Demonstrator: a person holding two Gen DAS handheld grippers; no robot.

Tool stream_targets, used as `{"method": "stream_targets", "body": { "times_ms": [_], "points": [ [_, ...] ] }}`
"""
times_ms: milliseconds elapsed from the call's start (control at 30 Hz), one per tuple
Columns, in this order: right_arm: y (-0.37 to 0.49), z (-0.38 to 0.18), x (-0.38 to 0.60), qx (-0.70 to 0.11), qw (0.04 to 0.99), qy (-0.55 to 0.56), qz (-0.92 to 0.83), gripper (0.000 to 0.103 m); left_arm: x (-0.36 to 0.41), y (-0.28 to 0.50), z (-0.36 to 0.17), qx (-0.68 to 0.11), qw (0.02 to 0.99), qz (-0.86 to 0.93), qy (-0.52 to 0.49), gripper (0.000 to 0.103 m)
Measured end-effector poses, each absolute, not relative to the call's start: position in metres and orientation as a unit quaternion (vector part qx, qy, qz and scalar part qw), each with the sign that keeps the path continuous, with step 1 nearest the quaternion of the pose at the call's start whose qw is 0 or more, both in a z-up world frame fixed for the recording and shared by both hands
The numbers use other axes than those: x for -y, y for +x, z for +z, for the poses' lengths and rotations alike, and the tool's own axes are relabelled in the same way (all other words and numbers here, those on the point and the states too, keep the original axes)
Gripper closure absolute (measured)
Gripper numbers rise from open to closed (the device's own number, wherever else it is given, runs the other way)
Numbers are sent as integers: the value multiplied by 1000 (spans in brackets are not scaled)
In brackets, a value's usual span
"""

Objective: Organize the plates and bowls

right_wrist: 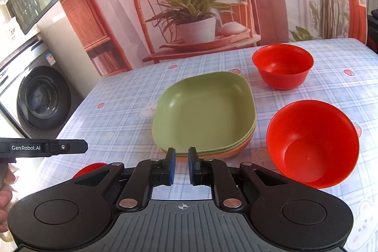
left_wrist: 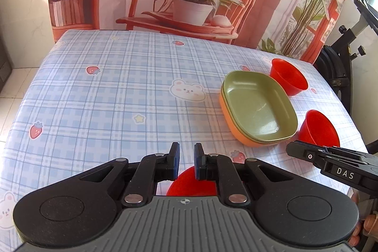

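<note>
Third red bowl half-hidden behind left claw; both claws slightly parted, empty.

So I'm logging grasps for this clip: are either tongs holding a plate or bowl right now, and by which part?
Nothing is held. The left tongs and right tongs both show a small empty gap; the red bowl lies below the left ones, ungripped.

The left hand-held gripper hides most of a third red bowl.
</note>
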State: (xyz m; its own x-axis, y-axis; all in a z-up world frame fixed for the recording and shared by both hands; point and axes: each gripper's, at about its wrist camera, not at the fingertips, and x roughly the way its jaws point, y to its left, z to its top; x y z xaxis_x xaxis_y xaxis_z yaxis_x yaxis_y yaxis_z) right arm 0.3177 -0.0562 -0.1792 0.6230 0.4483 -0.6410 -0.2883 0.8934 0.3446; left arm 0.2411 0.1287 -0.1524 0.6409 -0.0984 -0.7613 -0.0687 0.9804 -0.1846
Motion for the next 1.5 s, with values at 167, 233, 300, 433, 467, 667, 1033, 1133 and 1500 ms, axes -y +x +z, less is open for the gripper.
{"method": "stream_targets", "body": {
  "times_ms": [167,233,300,433,467,667,1033,1133,1500],
  "points": [
    [305,-175,32,-386,885,81,247,86,-144,224,-161,-447,887,3,-114,90],
    [301,-173,26,-384,884,73,256,86,-147,220,-162,-450,884,-1,-129,90],
    [299,-173,23,-385,882,70,262,86,-147,217,-164,-455,880,-5,-138,88],
    [297,-174,21,-393,878,68,266,85,-141,215,-169,-467,875,-7,-129,87],
    [297,-175,20,-394,877,67,269,84,-141,215,-170,-469,874,-8,-129,87],
    [299,-181,16,-412,864,63,281,83,-139,218,-177,-482,867,-4,-126,87],
    [300,-195,12,-457,837,67,293,83,-137,220,-186,-502,855,-4,-130,87],
    [298,-195,13,-460,834,68,296,84,-135,218,-188,-508,851,-3,-131,87],
    [297,-195,16,-469,826,78,302,94,-133,216,-184,-497,857,-4,-136,93]
  ]
}}
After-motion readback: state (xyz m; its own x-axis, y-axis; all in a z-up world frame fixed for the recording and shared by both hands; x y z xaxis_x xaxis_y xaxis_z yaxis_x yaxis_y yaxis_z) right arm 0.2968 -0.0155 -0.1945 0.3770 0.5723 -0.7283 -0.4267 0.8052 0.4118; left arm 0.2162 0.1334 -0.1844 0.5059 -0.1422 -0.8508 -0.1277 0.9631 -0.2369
